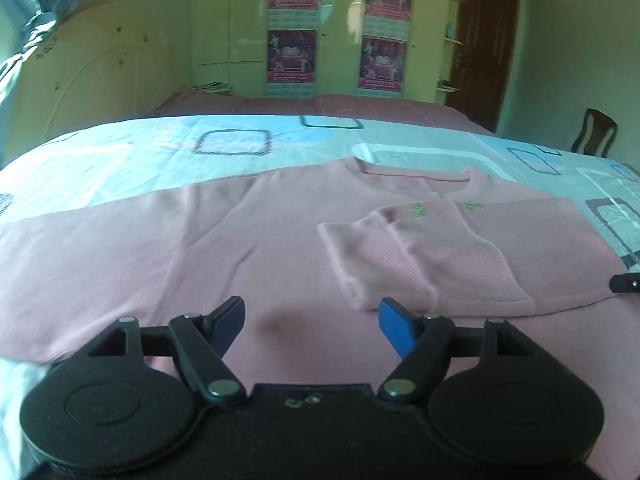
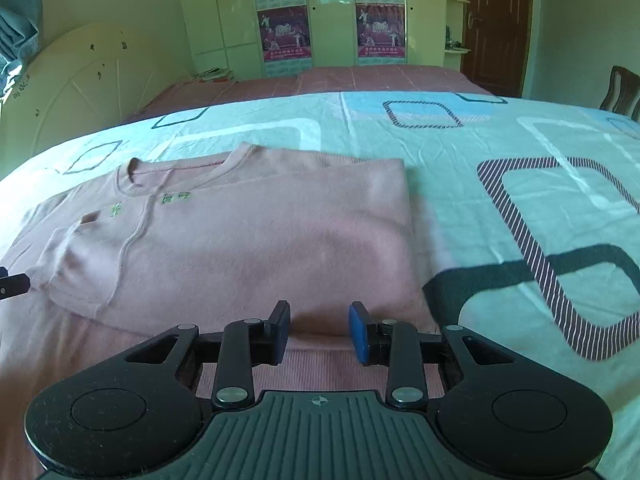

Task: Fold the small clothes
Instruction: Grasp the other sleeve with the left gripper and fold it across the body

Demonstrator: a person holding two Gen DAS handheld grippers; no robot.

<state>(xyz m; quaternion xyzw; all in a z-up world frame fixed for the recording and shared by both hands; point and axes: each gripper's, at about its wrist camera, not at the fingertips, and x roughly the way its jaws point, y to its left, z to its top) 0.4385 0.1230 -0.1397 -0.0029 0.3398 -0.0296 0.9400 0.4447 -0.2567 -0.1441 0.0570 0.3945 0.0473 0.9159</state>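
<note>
A pink sweater (image 1: 240, 232) lies flat on the bed, neckline away from me. Its right side, with the sleeve (image 1: 460, 248), is folded over the front, partly covering small green lettering. The left sleeve (image 1: 80, 248) stretches out flat to the left. My left gripper (image 1: 311, 306) hovers open over the sweater's lower middle with nothing between its fingers. In the right wrist view the folded sweater (image 2: 248, 240) fills the left half. My right gripper (image 2: 320, 309) stands over its near hem, jaws apart, with no cloth pinched between them. A black tip of each gripper shows at the edge of the other's view.
A light blue bedsheet (image 2: 480, 160) with dark square patterns covers the bed, with a pink cover (image 2: 360, 78) behind it. A cream headboard (image 1: 100, 80) stands at the left, a wardrobe with posters (image 1: 292, 52) at the back, and a wooden chair (image 1: 594, 132) and a door at the right.
</note>
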